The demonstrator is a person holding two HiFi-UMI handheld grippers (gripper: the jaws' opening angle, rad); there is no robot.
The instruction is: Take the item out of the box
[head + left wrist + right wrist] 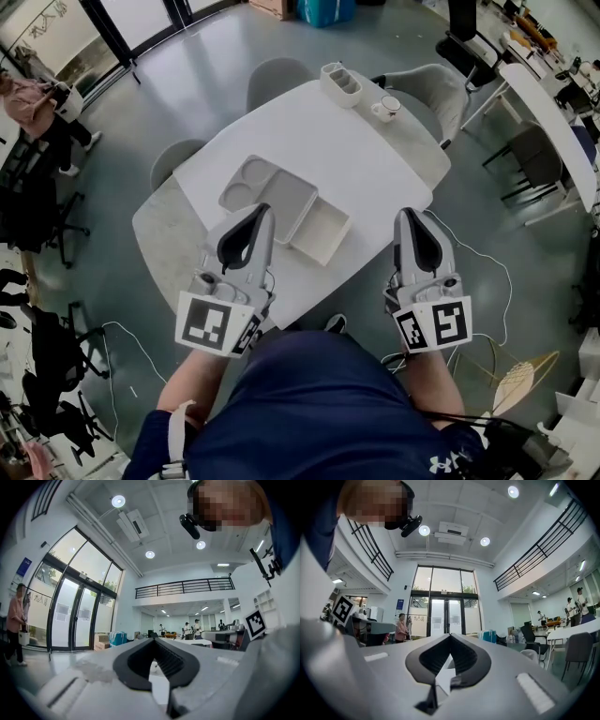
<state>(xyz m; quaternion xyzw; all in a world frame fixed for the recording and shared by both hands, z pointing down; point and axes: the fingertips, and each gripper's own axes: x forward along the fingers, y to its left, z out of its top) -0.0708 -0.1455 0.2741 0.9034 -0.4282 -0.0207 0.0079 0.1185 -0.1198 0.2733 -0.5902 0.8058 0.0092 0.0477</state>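
Reaching forward from dark blue shirt [319, 403], holding grey left gripper [265, 212] and grey right gripper [405, 216] level (fingers [251, 234] clenched, empty) at round white bench [375, 159], flanking open white cardboard box [323, 232].

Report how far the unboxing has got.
Done: nothing certain. The white box sits open on the table, with a grey moulded tray against its left side; I cannot tell whether that is the item. In hand: nothing; the left tool and right tool are both shut and empty. Left: probably open a tool, grip the item and lift it clear.
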